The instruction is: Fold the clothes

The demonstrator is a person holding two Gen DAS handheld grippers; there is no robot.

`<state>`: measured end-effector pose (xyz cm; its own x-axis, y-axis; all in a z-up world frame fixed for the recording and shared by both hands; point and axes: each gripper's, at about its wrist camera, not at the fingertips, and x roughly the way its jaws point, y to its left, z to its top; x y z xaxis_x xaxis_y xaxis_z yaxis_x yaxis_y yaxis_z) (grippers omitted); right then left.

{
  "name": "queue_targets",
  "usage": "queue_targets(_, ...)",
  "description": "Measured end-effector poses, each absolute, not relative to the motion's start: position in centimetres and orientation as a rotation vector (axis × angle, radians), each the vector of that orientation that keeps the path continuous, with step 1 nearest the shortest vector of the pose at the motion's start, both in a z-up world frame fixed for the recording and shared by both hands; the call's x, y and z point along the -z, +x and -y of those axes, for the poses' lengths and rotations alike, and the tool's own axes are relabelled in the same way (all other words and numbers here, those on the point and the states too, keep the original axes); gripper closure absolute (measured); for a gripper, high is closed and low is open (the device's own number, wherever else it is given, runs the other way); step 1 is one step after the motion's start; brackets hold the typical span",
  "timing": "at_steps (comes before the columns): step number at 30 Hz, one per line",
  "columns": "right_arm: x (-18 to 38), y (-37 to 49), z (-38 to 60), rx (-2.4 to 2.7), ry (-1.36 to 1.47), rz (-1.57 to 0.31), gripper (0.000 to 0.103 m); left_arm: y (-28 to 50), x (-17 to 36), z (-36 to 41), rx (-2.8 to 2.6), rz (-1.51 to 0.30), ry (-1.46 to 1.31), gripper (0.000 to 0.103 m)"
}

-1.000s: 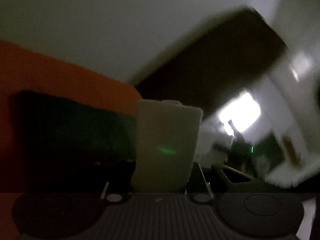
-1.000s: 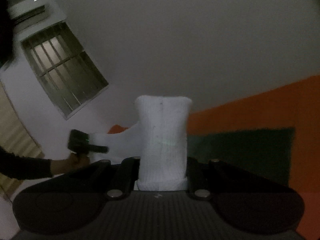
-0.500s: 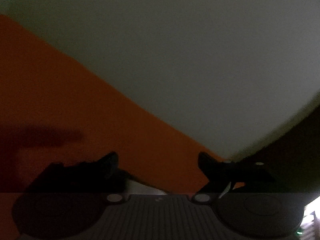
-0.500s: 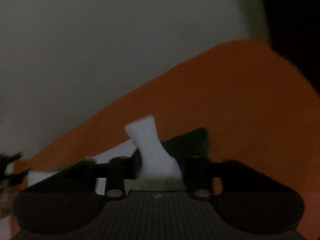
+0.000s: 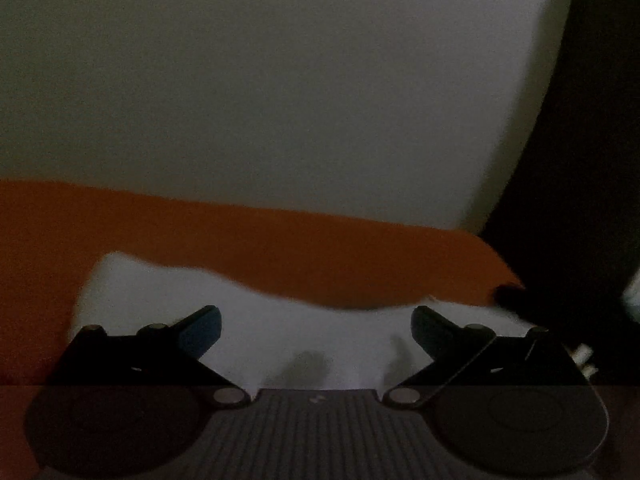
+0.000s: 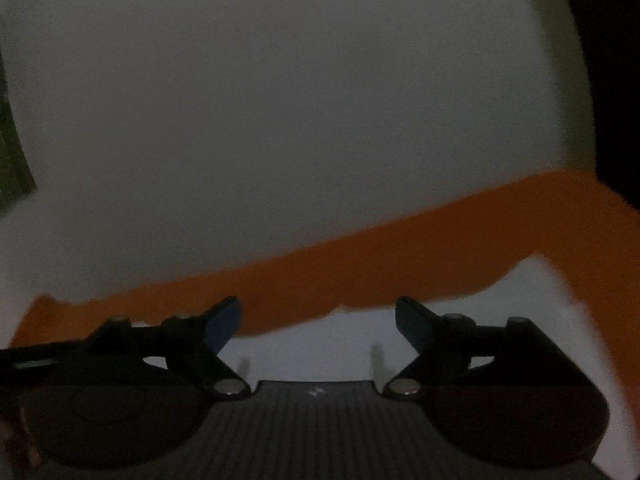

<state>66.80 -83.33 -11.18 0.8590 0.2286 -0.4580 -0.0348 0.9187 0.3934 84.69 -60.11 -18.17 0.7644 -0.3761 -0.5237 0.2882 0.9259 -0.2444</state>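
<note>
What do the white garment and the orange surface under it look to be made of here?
White garment: seemingly a soft matte fabric, going by its uneven, wavy edge and lack of shine; the weave is too blurred to tell. Orange surface: matte and uniform, possibly a cloth or sheet covering, but the dim, blurred frames leave that open.

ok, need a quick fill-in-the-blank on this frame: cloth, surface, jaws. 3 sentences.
1. The white cloth lies on a surface coloured ____.
2. The left gripper has nothing clamped; its jaws stand ____.
3. In the right wrist view, the cloth under the right gripper is coloured ____.

Missing words: orange; open; white
</note>
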Motion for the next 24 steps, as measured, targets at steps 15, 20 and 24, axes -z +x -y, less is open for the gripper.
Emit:
queue_targets(15,20.4,75.1,84.9,0.091,0.221,-0.59,0.017,92.7,27.6,43.9,-0.248,-0.592,-0.52,0.001)
queue_targets(20,20.5,74.7,86.0,0.092,0.289,-0.617,0.016,93.6,24.4,44.7,-0.153,-0.771,-0.481,0.001)
queue_targets(24,15.3,68.9,88.0,0.129,0.173,-0.57,0.011,87.4,18.9,49.8,-0.039,-0.742,-0.328,0.0)
